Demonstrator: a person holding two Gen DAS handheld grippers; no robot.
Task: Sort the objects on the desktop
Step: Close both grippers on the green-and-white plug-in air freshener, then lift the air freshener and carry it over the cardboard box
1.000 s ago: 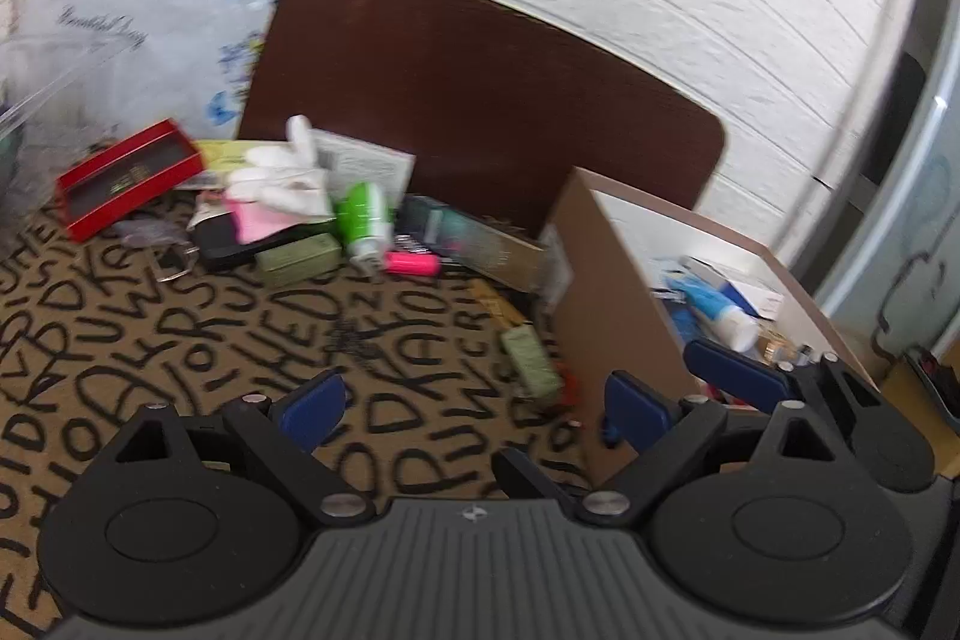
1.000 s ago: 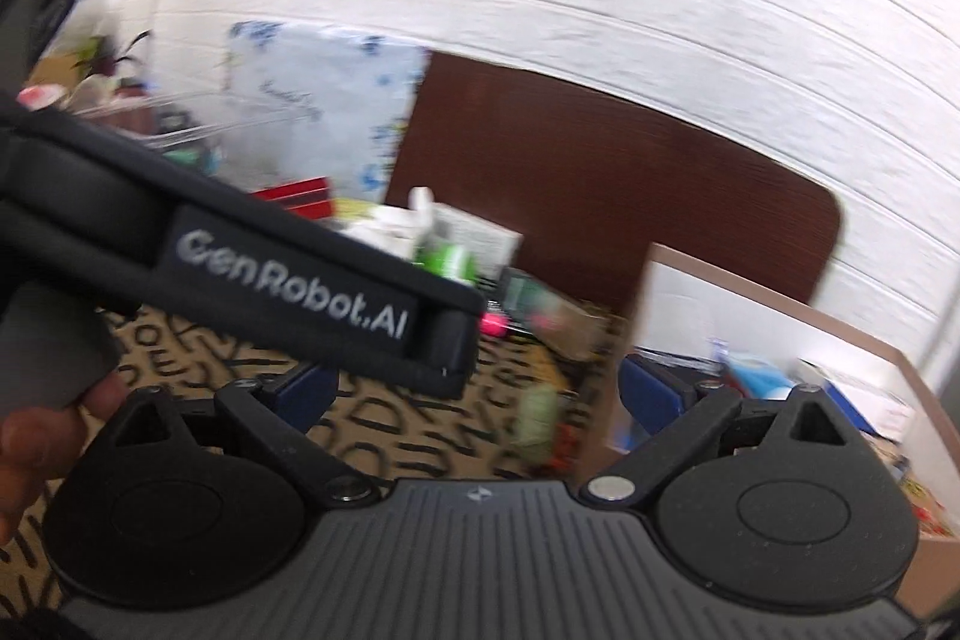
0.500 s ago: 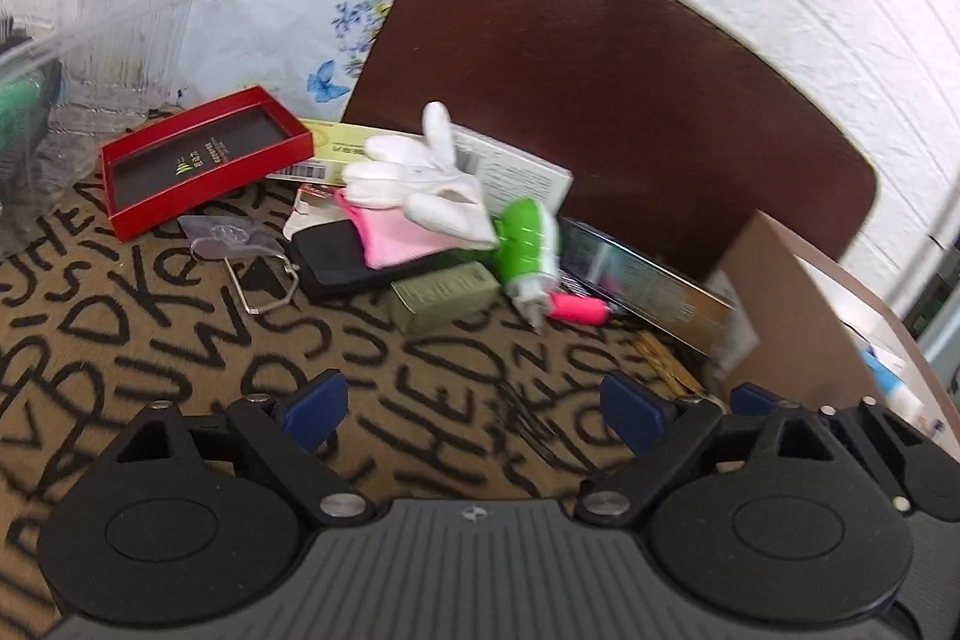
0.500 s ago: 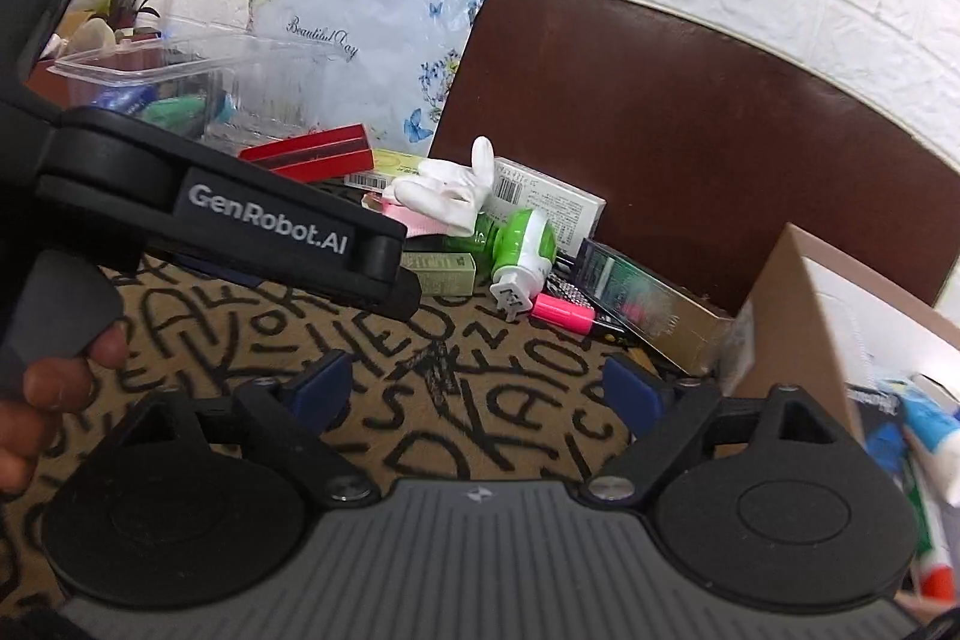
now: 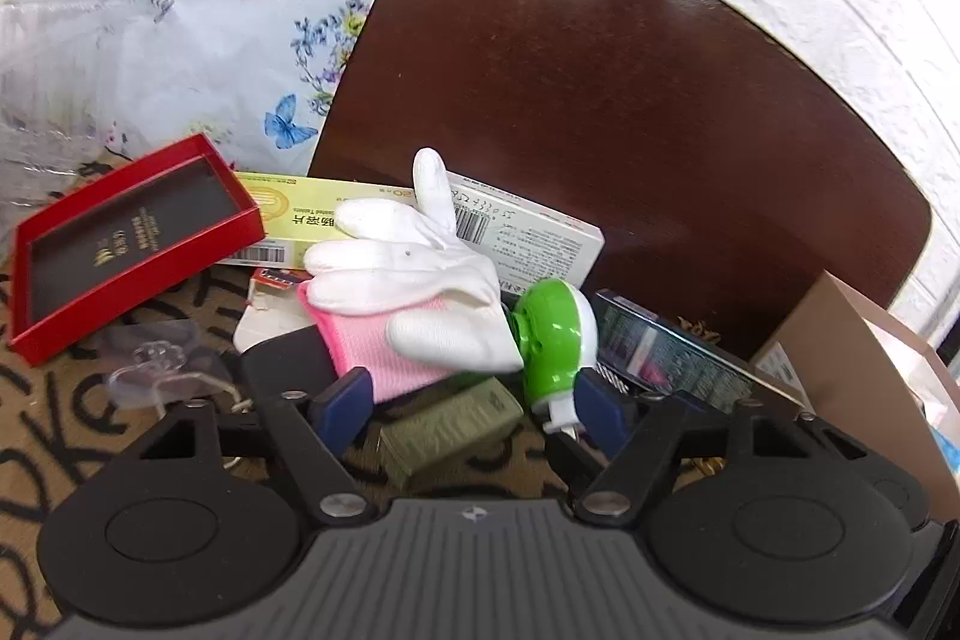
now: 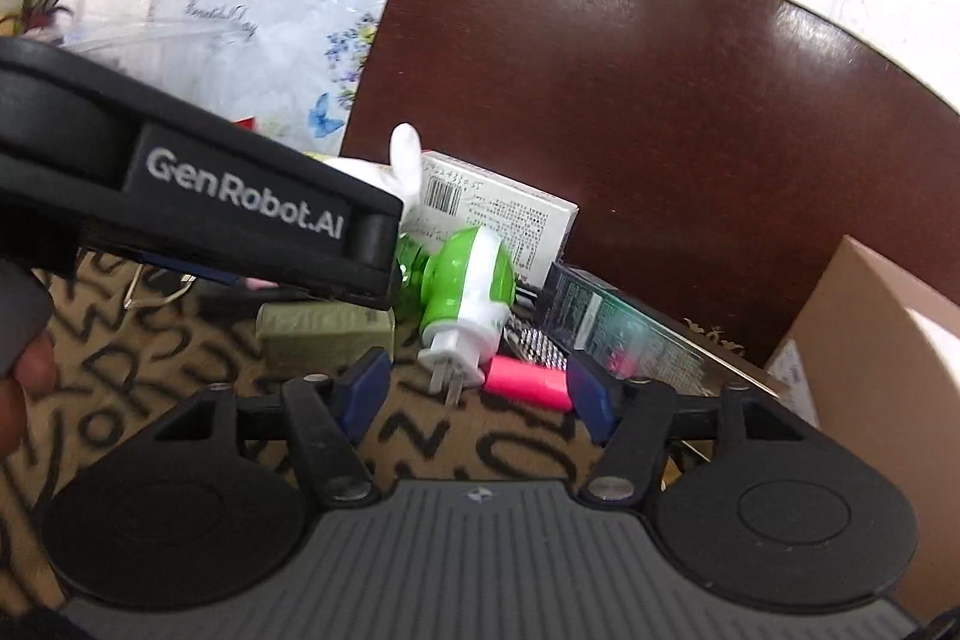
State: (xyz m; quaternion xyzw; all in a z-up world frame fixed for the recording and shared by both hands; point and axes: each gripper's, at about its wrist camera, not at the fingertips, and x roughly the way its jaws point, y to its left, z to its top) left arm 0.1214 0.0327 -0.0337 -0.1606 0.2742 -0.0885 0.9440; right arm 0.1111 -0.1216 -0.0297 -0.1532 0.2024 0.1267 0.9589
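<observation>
Most of your sorting is left: both your left gripper (image 5: 474,409) and right gripper (image 6: 474,394) hang spread and empty over the heap, white glove (image 5: 414,274), green plug-in (image 6: 465,292) and olive box (image 5: 450,427) unsorted, with probably only a few items in the cardboard box (image 5: 864,370).

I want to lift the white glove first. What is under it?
The white glove lies on a pink cloth and overlaps the yellow box and white box. Whatever else sits beneath its palm is covered.
</observation>
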